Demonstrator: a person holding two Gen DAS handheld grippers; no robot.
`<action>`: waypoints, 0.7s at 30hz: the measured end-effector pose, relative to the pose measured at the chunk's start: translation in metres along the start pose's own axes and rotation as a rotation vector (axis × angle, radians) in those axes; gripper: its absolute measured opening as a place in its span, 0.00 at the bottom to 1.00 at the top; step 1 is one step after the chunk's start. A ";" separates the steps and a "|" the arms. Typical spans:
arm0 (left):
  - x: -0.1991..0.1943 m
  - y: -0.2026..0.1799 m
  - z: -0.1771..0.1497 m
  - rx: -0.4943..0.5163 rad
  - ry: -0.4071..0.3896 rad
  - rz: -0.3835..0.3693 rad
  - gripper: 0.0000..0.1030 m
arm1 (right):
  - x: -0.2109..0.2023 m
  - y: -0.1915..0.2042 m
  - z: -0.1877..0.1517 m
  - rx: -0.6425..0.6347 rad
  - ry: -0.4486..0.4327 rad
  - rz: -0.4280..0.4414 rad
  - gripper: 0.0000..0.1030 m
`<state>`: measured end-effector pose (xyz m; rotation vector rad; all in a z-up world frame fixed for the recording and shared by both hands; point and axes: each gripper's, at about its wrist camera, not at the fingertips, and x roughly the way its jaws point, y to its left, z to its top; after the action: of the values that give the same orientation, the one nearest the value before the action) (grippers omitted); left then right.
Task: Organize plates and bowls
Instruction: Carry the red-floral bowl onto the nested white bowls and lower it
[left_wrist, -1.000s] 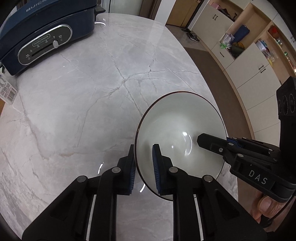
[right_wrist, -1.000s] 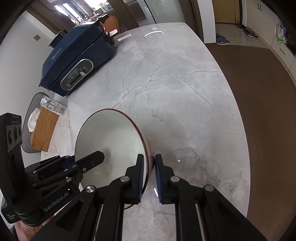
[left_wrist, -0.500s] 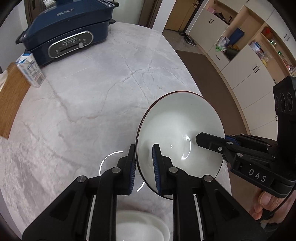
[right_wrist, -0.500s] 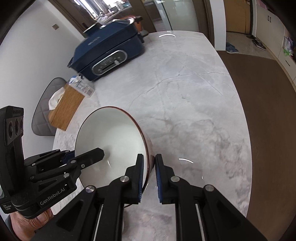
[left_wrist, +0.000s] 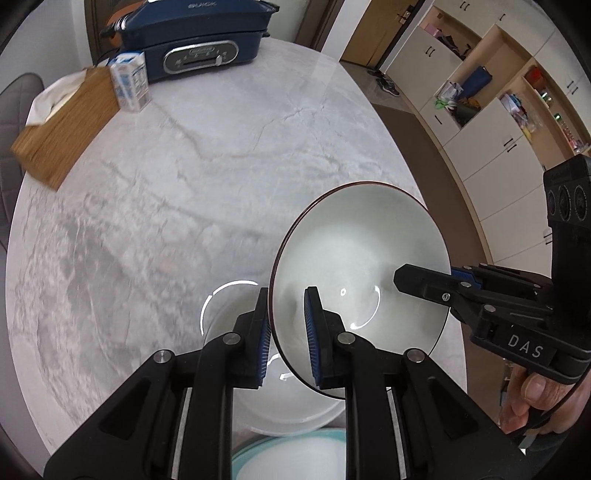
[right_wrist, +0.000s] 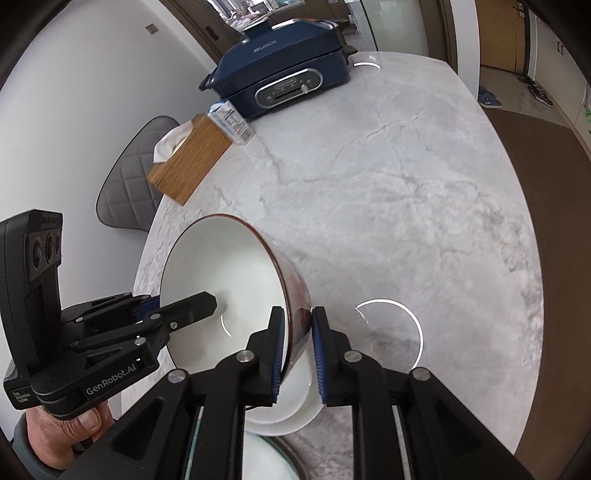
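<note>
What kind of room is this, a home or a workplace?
Probably a home dining area: a marble table carrying an electric cooker, wall cupboards with household items, and shoes by a door.

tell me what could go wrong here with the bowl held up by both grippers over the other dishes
1. The red-rimmed bowl hangs tilted, pinched only at its rim by the left gripper and right gripper; a pad slip could drop it.
2. The white dish and pale blue plate lie directly below, so a fall might chip them.
3. Uneven hand motion could twist the rim loose.
</note>
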<state>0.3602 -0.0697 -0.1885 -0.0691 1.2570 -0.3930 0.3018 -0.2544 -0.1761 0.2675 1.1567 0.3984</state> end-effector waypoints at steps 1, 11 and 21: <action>0.000 0.003 -0.007 -0.002 0.006 -0.001 0.15 | 0.001 0.004 -0.006 0.001 0.004 0.003 0.17; 0.008 0.024 -0.057 -0.026 0.069 -0.005 0.15 | 0.020 0.021 -0.047 0.013 0.060 -0.001 0.17; 0.039 0.022 -0.069 -0.034 0.113 0.024 0.15 | 0.044 0.015 -0.057 0.007 0.101 -0.066 0.16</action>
<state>0.3108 -0.0507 -0.2519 -0.0610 1.3753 -0.3593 0.2621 -0.2217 -0.2282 0.2164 1.2634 0.3526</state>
